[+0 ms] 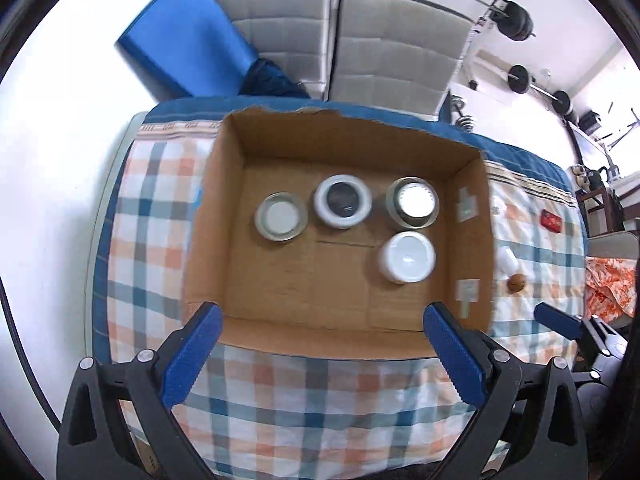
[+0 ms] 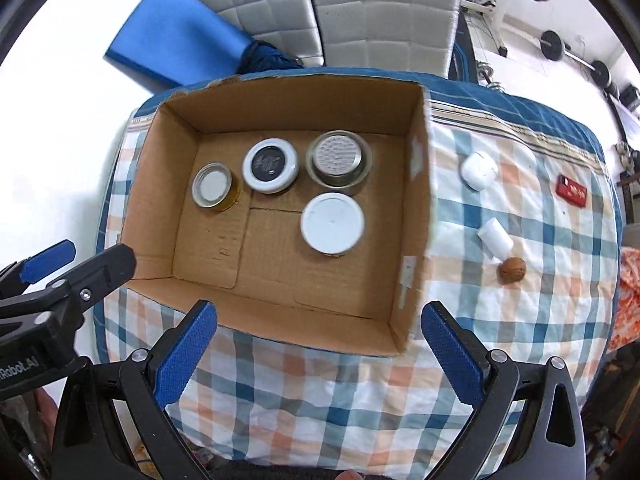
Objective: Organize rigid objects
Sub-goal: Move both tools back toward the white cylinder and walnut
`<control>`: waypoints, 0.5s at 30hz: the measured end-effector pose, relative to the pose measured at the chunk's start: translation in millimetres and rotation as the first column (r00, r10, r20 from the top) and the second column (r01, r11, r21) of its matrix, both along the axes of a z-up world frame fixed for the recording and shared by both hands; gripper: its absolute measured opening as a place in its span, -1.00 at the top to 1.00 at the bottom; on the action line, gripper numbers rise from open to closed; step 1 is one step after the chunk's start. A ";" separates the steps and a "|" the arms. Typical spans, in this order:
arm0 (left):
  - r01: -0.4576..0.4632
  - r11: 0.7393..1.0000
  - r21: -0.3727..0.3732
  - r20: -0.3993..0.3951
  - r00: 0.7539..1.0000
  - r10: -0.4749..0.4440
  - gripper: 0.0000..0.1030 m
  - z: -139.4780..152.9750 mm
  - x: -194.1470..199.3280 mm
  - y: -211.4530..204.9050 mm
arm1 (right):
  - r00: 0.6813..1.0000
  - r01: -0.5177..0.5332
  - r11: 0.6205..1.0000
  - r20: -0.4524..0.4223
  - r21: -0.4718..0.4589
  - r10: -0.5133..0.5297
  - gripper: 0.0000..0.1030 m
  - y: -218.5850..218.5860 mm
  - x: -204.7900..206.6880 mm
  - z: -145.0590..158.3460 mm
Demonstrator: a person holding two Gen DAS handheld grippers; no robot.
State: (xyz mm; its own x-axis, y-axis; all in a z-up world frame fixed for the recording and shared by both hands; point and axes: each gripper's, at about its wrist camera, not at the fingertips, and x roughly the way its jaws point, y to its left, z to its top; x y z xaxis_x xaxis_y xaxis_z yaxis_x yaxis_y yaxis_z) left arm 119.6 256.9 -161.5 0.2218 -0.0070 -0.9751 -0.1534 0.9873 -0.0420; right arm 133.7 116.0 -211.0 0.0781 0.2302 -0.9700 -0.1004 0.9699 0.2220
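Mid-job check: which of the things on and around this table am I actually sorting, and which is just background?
Part of the job: cardboard box; four jars inside it; white case, white bottle, walnut and red packet on the checked cloth.

Just lying about: blue mat, grey chairs, barbell weights.

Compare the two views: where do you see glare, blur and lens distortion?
Left wrist view: glare whitens the perforated metal lid of the glass jar, and the brown cardboard box has a smeared right wall. Right wrist view: that lid's holes read clearly, while the fisheye bows the checked tablecloth.
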 end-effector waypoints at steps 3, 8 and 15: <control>0.058 0.998 0.008 0.026 0.998 -0.058 -1.00 7.6 9.4 -40.4 | 0.999 0.054 0.999 -0.002 -0.002 -0.054 -1.00 -41.9 -2.1 0.1; 0.193 0.981 0.003 0.031 0.981 -0.193 -1.00 0.2 31.4 -130.4 | 0.984 0.176 0.983 -0.024 -0.052 -0.177 -1.00 -139.6 -9.9 -8.9; 0.416 0.909 0.042 -0.019 0.910 -0.415 -1.00 -40.7 66.0 -252.9 | 0.930 0.347 0.928 -0.082 -0.135 -0.359 -1.00 -277.3 -18.9 -47.1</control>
State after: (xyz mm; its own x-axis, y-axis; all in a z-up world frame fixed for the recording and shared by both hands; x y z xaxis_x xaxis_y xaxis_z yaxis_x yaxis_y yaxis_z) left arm 185.5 4.0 -202.2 0.1987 -0.0529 -0.9786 0.2707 0.9627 0.0029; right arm 114.7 -161.3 -258.1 0.0314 0.0910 -0.9954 0.2705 0.9579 0.0961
